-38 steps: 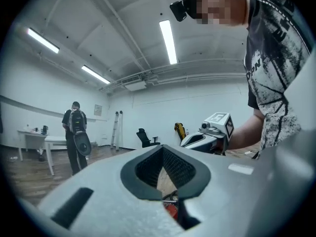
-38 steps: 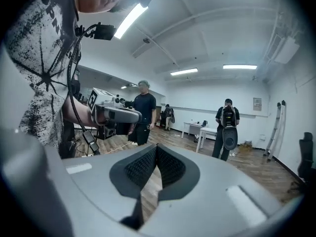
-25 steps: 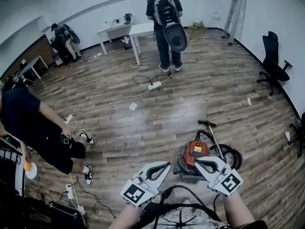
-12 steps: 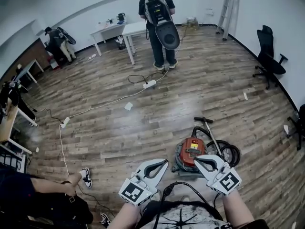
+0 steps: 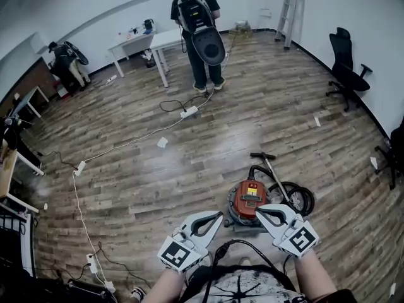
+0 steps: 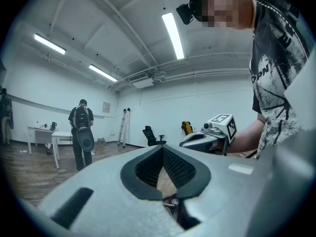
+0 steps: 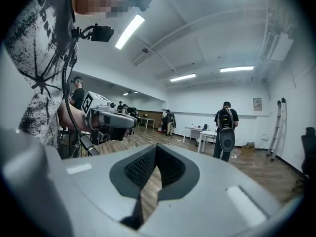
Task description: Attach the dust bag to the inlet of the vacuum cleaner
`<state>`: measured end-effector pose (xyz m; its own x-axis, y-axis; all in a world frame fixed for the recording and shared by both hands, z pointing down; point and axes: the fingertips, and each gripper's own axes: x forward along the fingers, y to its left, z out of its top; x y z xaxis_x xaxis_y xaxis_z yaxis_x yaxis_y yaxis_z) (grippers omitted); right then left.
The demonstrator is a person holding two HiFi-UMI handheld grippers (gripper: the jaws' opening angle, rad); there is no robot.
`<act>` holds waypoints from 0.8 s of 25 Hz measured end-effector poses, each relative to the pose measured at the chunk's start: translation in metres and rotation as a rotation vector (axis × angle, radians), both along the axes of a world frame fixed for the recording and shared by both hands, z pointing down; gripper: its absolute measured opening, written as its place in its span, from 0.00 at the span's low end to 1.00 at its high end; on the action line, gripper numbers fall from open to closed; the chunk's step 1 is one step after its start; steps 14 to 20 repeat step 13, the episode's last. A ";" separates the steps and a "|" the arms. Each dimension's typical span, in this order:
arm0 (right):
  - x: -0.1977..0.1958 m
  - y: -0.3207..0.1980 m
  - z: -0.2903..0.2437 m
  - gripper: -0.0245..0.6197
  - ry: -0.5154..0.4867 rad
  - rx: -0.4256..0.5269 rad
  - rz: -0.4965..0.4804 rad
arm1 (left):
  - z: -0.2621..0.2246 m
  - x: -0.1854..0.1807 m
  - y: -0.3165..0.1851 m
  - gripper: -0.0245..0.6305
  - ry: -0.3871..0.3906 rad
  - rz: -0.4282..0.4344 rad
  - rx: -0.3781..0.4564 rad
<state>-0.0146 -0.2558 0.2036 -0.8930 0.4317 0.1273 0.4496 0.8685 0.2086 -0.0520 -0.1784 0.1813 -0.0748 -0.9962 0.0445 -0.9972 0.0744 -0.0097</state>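
The red vacuum cleaner (image 5: 247,199) sits on the wood floor just ahead of me, its black hose (image 5: 298,198) coiled at its right and a wand (image 5: 270,164) lying behind it. No dust bag shows in any view. My left gripper (image 5: 218,217) is held low at the vacuum's near left, shut and empty. My right gripper (image 5: 259,212) hovers over the vacuum's near edge, also shut with nothing in it. In the left gripper view the closed jaws (image 6: 162,150) point across the room and the right gripper (image 6: 190,141) shows beside them. The right gripper view shows its shut jaws (image 7: 156,148) and the left gripper (image 7: 129,122).
A person wearing a backpack vacuum (image 5: 197,31) stands at the far middle beside white tables (image 5: 151,43). A power strip (image 5: 188,112) with white cables crosses the floor, with another strip (image 5: 80,166) at the left. An office chair (image 5: 344,65) and a ladder (image 5: 290,8) stand at the right.
The person in dark clothes and sneakers at the left has left the view. The head view has shifted, so the vacuum sits slightly higher in frame. Both grippers stay shut.
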 end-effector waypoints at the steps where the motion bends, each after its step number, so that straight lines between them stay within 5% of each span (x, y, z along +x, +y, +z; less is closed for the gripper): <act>1: 0.000 0.000 0.000 0.05 0.000 0.004 0.002 | -0.001 0.000 -0.001 0.04 -0.004 0.004 0.009; 20: 0.004 0.005 0.001 0.05 0.021 0.037 -0.010 | 0.001 0.005 -0.006 0.04 0.007 0.010 0.001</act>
